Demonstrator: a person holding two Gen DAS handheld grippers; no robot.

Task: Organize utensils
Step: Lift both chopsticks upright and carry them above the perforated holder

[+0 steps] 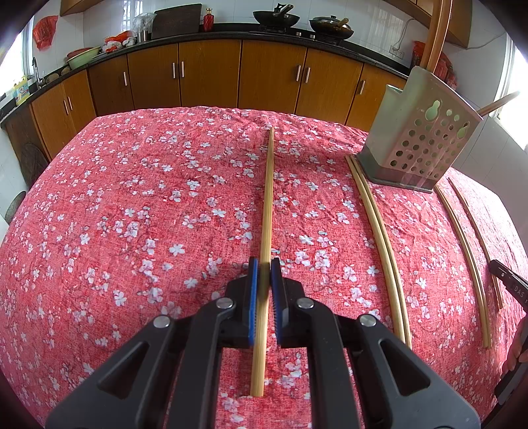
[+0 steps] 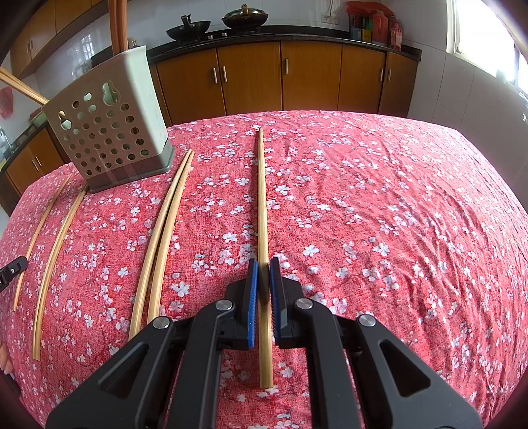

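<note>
My left gripper (image 1: 264,268) is shut on a bamboo chopstick (image 1: 268,211) that runs forward between its blue pads, low over the red floral cloth. My right gripper (image 2: 263,268) is shut on another bamboo chopstick (image 2: 262,204) the same way. A grey-green perforated utensil holder (image 1: 419,142) stands to the right of the left gripper; in the right wrist view the holder (image 2: 112,125) is at the far left. A chopstick pair (image 1: 379,237) lies beside it, also seen in the right wrist view (image 2: 161,234). Two more single chopsticks (image 1: 462,250) lie further over.
The table is covered by a red cloth with white flowers (image 1: 148,198). Wooden kitchen cabinets (image 1: 211,72) and a dark counter with woks (image 1: 277,16) stand behind it. Long wooden handles (image 1: 437,33) stick up out of the holder. The other gripper's tip (image 1: 510,280) shows at the right edge.
</note>
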